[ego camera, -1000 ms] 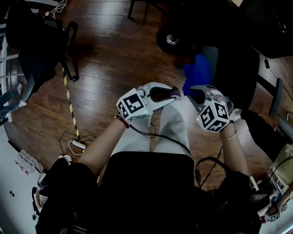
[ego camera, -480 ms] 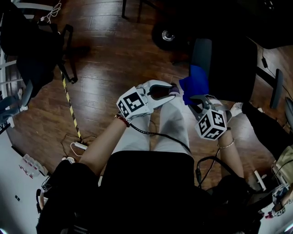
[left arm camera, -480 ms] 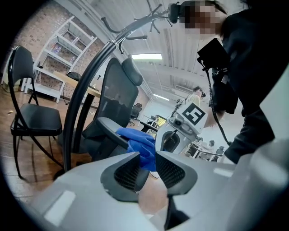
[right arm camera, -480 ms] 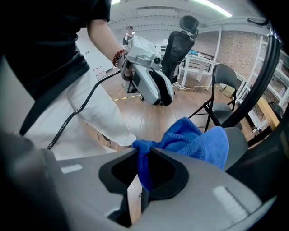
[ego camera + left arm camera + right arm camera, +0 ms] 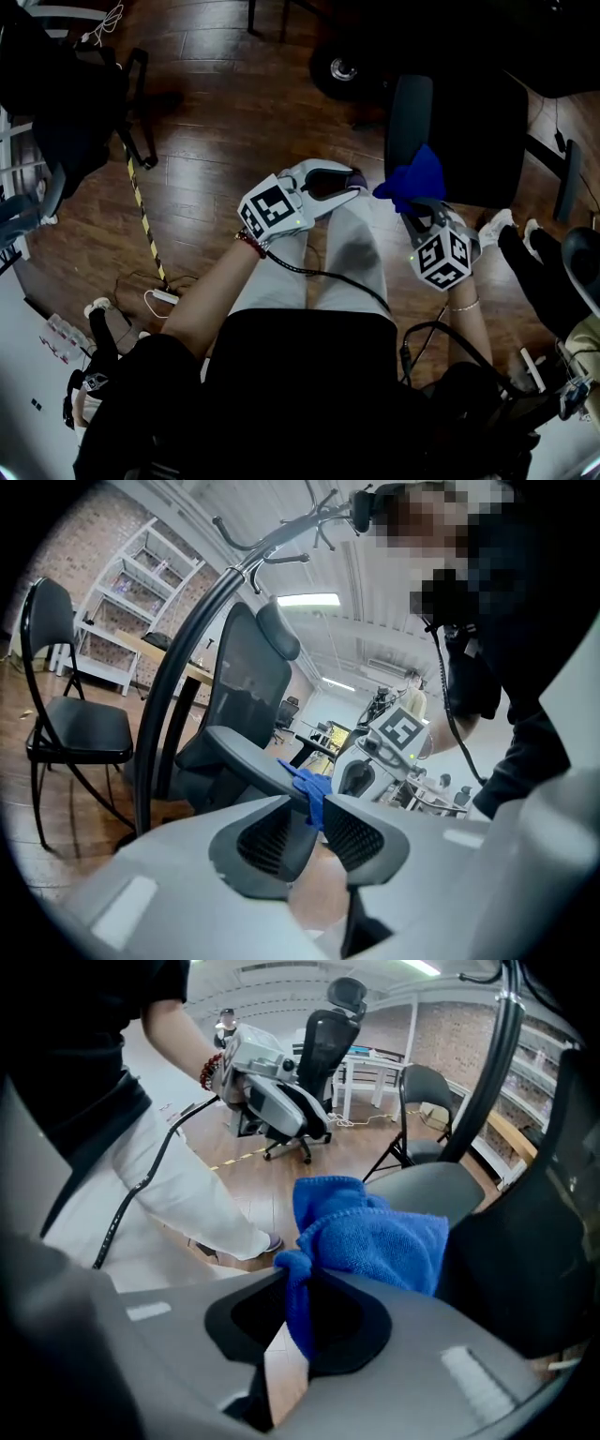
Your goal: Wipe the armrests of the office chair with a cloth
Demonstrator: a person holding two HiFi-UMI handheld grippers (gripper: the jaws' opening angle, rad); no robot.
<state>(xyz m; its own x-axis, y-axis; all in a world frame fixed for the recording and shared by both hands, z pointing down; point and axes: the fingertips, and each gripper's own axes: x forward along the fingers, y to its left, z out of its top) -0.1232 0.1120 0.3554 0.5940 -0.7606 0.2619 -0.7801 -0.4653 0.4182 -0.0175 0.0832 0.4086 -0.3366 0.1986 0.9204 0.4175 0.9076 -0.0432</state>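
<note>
cloth [image 5: 413,178] hides the jaw tips of the right gripper [image 5: 419,212]

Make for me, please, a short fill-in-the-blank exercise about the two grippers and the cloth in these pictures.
1. The right gripper has its jaws shut on a cloth of ____ colour.
2. The left gripper, with jaws open, holds ____.
3. The cloth lies at the near end of one ____ of the office chair.
Missing words: blue; nothing; armrest.

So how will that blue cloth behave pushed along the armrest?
Probably floppy: the blue cloth bunches in folds at the right gripper. Its fuzzy pile should drag rather than slide on the armrest. Likely light: one pinched fold holds it.
</note>
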